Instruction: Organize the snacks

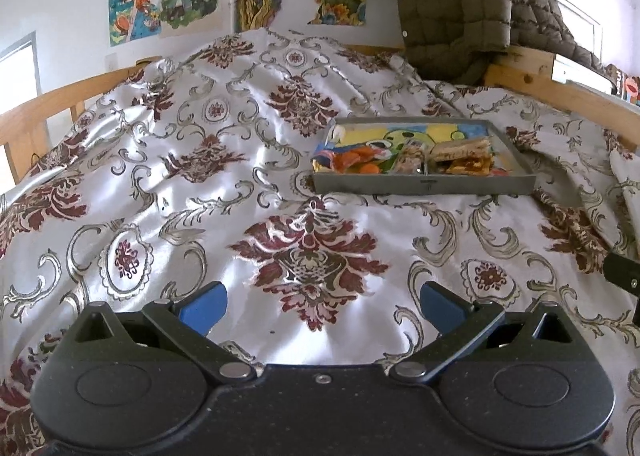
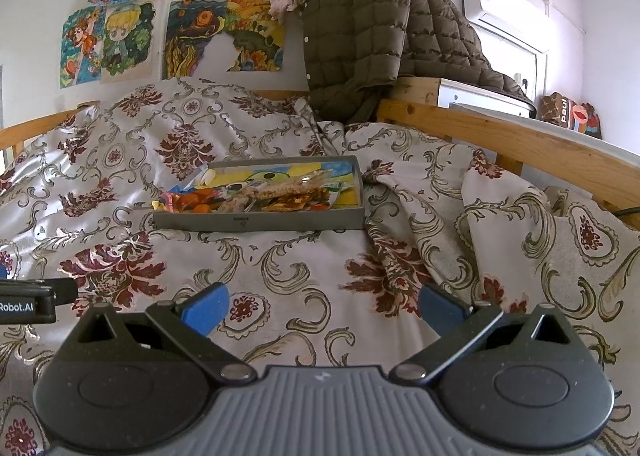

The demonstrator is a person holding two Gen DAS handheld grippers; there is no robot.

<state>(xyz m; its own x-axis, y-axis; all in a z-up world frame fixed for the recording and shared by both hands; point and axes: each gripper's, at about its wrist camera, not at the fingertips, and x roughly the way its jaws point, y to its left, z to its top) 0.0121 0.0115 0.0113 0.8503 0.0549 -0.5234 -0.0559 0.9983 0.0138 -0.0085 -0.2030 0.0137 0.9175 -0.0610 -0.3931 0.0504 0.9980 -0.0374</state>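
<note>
Nearest the left wrist camera, the left gripper [image 1: 322, 306], black with blue-padded fingers, hangs low over the bed with its fingers spread wide and nothing between them. The right gripper [image 2: 322, 308], of the same build, hangs beside it, equally wide and empty.

Beneath both lies a shiny white bedspread with maroon and grey damask flowers [image 1: 224, 183], rumpled into soft folds. No loose wrapper shows on the cloth in either view.

Farther off, well apart from both grippers, a shallow grey rectangular tray with a cartoon-printed liner [image 1: 424, 184] rests on the bedspread. In it lies a heap of small snack packets [image 1: 404, 159]: orange wrappers to the left, pale and brown bars to the right, overlapping. They crowd the near half of the tray; the far half shows bare liner.

The snacks lying gathered in the tray fits either a tidying that is complete or a pile that awaits sorting; the views do not settle which. Any reach into the tray would call for a slow, level approach over the low near wall, pinching one packet by its edge, since the soft bed could tip the tray.

Beyond, a brown quilted jacket [image 2: 360, 35] drapes over the wooden bed frame [image 2: 500, 131], and bright children's drawings [image 2: 128, 39] cover the wall.
</note>
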